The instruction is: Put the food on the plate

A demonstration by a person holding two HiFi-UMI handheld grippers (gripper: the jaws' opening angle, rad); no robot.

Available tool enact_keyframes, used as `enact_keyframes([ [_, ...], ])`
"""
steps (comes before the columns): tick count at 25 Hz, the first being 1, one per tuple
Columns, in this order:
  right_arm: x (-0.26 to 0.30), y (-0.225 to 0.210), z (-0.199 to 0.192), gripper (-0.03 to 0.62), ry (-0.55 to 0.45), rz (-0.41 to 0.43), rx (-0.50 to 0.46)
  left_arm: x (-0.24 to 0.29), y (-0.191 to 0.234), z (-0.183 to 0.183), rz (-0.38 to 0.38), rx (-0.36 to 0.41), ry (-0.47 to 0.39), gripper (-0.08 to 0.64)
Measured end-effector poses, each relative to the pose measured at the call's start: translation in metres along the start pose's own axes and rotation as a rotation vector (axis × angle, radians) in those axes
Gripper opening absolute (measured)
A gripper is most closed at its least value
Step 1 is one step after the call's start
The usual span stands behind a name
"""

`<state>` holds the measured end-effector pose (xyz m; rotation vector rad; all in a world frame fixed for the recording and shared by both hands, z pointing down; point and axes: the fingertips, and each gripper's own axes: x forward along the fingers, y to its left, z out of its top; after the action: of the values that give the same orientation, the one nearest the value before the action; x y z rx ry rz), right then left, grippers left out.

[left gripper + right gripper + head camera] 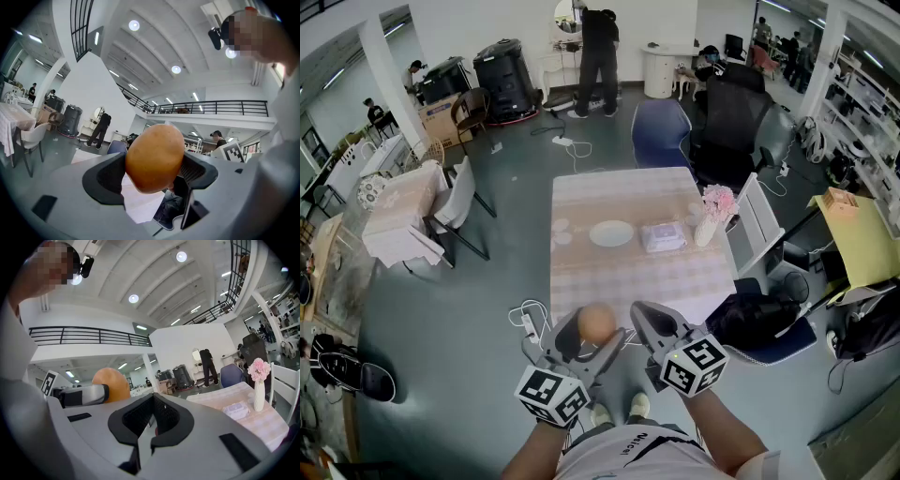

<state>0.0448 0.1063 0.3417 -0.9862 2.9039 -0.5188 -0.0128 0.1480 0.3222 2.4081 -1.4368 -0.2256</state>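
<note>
**Left to right.** Your left tool [592, 337] holds the round orange-brown food [597, 322]. Its jaws stand wide, one pad pressed to each side of it, as the left gripper view shows [154, 157]. The food is lifted clear of any surface, short of the near edge of the worktop [581, 281] and above the floor.

Just beside it, your right tool [649, 323] is pressed together with nothing between its jaws. In the right gripper view the two dark pads [140, 418] meet, and the food [111, 383] shows off to the left behind a jaw of the other tool.

Ahead of both tools the worktop carries a checked cloth. On it, across the far half, lie two small dishes [562, 231], the white plate [611, 233] — bare, well apart from the food — a clear packet [663, 236], and a vase of pink flowers [712, 211] near the right edge.
</note>
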Motion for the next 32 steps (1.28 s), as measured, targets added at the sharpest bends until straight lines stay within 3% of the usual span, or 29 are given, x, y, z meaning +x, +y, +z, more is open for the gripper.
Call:
enact_keyframes([
  [15, -0.011, -0.007, 0.013, 0.018, -0.05, 0.044, 0.078, 0.001, 0.003, 0.004, 0.035, 0.018, 0.005, 0.37],
  [32, -0.033, -0.056, 0.029, 0.018, -0.091, 0.059, 0.107, 0.035, -0.004, 0.002, 0.085, 0.077, 0.005, 0.37],
])
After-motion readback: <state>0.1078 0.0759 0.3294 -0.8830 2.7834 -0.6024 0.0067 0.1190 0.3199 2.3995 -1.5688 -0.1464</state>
